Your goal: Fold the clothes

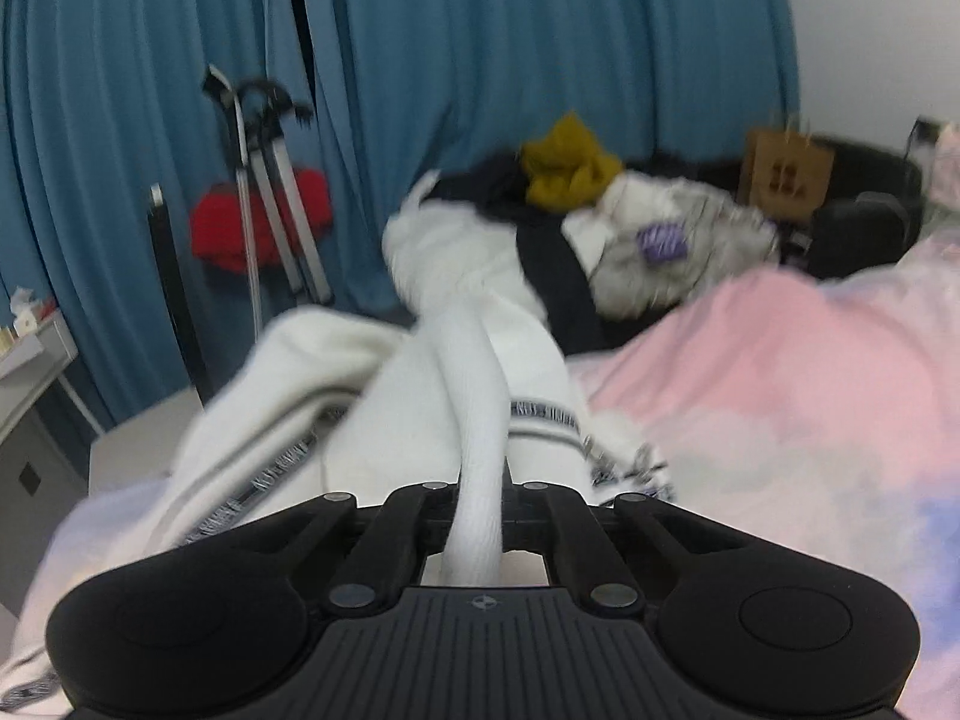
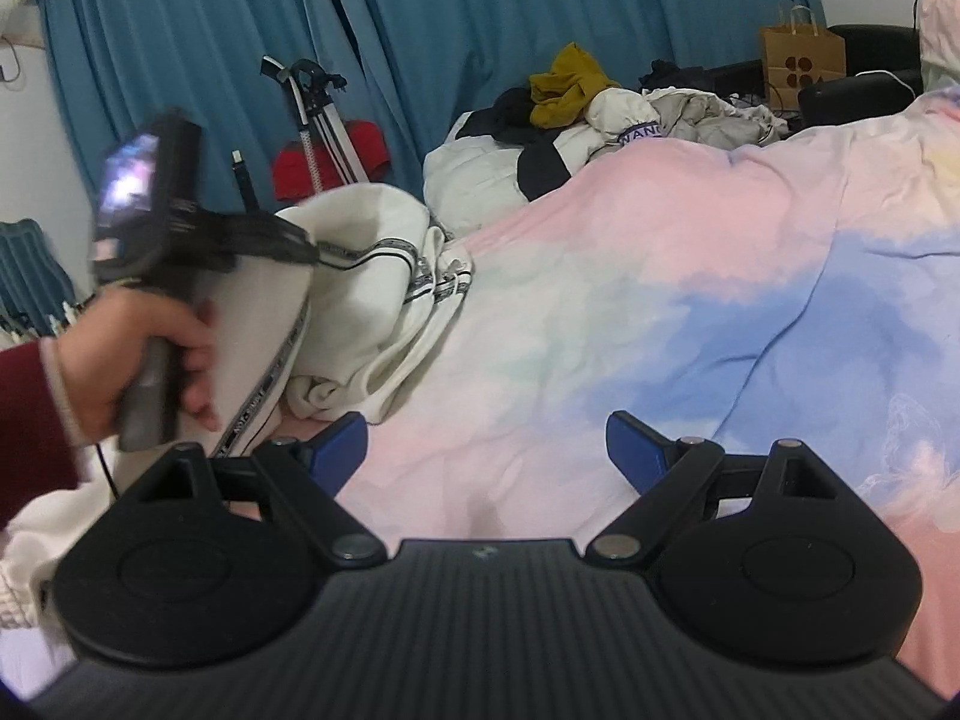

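Fingertips of left gripper (image 1: 480, 480) buried under the pinched ribbed fold of white garment (image 1: 474, 420). Beyond it, motion-blurred clothes pile (image 1: 630, 228). Sleeve (image 2: 24, 420) cropped at frame edge.

White garment (image 1: 420, 396), patterned trim bands, bunched on pastel bedspread (image 2: 600, 300), edge lifted.

bed (image 2: 690, 276): white garment (image 2: 372, 300), clothes heap (image 2: 600, 114)
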Demonstrator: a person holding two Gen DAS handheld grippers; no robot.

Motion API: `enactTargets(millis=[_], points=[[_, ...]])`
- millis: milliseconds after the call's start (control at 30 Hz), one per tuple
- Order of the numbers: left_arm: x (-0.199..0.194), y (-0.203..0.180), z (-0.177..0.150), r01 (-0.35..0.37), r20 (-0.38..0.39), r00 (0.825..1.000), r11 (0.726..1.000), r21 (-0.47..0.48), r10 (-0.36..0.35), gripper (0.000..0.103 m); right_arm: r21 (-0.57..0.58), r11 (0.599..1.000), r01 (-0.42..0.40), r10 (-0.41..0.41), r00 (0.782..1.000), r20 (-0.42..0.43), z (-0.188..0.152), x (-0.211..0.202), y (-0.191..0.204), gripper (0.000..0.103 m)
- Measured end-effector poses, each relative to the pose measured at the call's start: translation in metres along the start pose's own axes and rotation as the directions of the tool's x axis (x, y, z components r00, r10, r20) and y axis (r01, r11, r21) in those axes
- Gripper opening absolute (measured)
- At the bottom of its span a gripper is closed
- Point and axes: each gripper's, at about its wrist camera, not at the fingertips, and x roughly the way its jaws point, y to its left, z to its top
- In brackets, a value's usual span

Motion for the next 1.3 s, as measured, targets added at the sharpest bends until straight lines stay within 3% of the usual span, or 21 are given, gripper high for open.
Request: enactTargets(millis=[233, 367, 500, 600, 700, 733, 833, 967, 1100, 1200, 1300], points=[[-0.144, 0.028, -0.025, 0.146, 0.113, 0.982, 0.989, 0.035, -0.149, 0.002, 0.060, 0.998, -0.036, 0.033, 0.998, 0.048, 0.007, -0.015, -0.001, 0.088], [-0.219, 0.026, -0.069, 0.261, 0.132, 0.952, 0.957, 0.124, -0.277, 0.003, 0.135, 0.987, -0.091, 0.083, 0.994, 0.066, 0.012, -0.028, -0.003, 0.088], [-0.262, 0.010, -0.128, 0.384, 0.001, 0.920, 0.904, 0.188, -0.392, 0.003, 0.223, 0.958, -0.180, 0.167, 0.983, 0.075, 0.015, -0.042, -0.002, 0.088], [-0.268, 0.001, -0.170, 0.453, -0.127, 0.891, 0.875, 0.169, -0.436, 0.003, 0.240, 0.944, -0.228, 0.217, 0.974, 0.071, 0.014, -0.051, 0.005, 0.088], [-0.265, -0.003, -0.184, 0.464, -0.200, 0.879, 0.871, 0.159, -0.432, 0.003, 0.226, 0.945, -0.235, 0.229, 0.972, 0.052, 0.011, -0.052, 0.014, 0.088], [-0.264, -0.004, -0.184, 0.470, -0.209, 0.875, 0.870, 0.149, -0.437, 0.003, 0.223, 0.946, -0.234, 0.230, 0.972, 0.043, 0.010, -0.050, 0.016, 0.084], [-0.262, 0.003, -0.180, 0.490, -0.204, 0.858, 0.870, 0.058, -0.471, 0.003, 0.242, 0.946, -0.216, 0.222, 0.975, 0.005, 0.010, -0.036, 0.016, 0.082], [-0.253, 0.021, -0.181, 0.521, -0.203, 0.826, 0.850, -0.079, -0.525, 0.004, 0.325, 0.932, -0.157, 0.177, 0.984, -0.032, 0.030, 0.006, 0.002, 0.081], [-0.247, 0.030, -0.186, 0.543, -0.202, 0.808, 0.832, -0.111, -0.554, 0.004, 0.403, 0.906, -0.126, 0.166, 0.984, -0.066, 0.056, 0.064, -0.018, 0.069], [-0.239, 0.032, -0.191, 0.558, -0.214, 0.790, 0.819, -0.138, -0.574, 0.004, 0.398, 0.911, -0.105, 0.140, 0.988, -0.060, 0.070, 0.105, -0.030, 0.068], [-0.227, 0.032, -0.196, 0.569, -0.226, 0.774, 0.806, -0.163, -0.592, 0.005, 0.444, 0.889, -0.116, 0.156, 0.986, -0.055, 0.080, 0.143, -0.048, 0.068]])
